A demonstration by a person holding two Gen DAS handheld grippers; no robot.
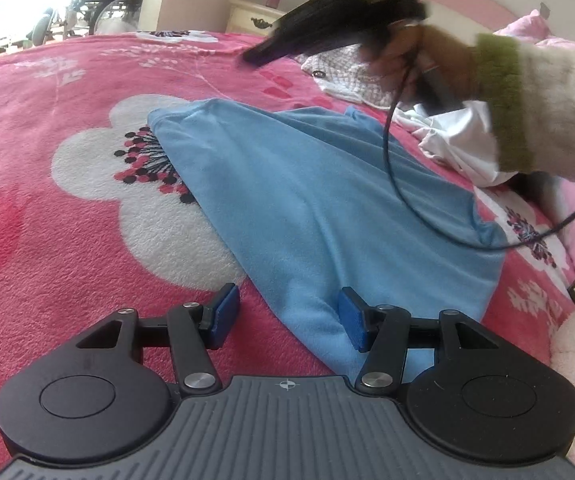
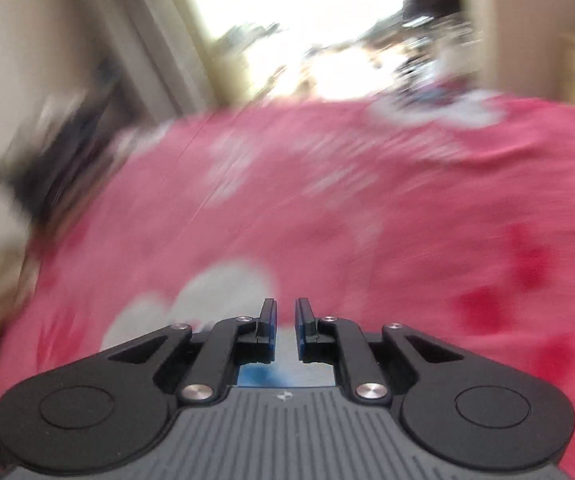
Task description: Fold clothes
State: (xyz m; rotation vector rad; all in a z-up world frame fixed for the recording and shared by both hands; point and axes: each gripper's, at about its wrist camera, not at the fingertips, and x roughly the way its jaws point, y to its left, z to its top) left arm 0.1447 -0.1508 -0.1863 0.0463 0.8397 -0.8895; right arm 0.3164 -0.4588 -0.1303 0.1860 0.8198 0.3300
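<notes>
Left gripper (image 1: 285,314): jaws about half open, nothing held – one pad over the near corner of the blue garment (image 1: 307,200), one over the blanket (image 1: 47,220).
Garment: lies flat, part-folded, on the bed's pink blanket.
Right gripper (image 2: 285,324): jaws nearly closed, narrow gap, nothing visible between; right view blurred.
Risk: the cable (image 1: 387,152) hanging over the garment could snag or drag the fold.
Further risk: a shallow pinch may slip off the edge.
Containers: none visible.
Far: white clothes (image 1: 459,140) beyond.

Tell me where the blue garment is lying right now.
In the left wrist view the blue garment lies spread on the pink flowered blanket, its near corner between the left claw's open fingers. A white garment lies crumpled beyond its right edge.
</notes>
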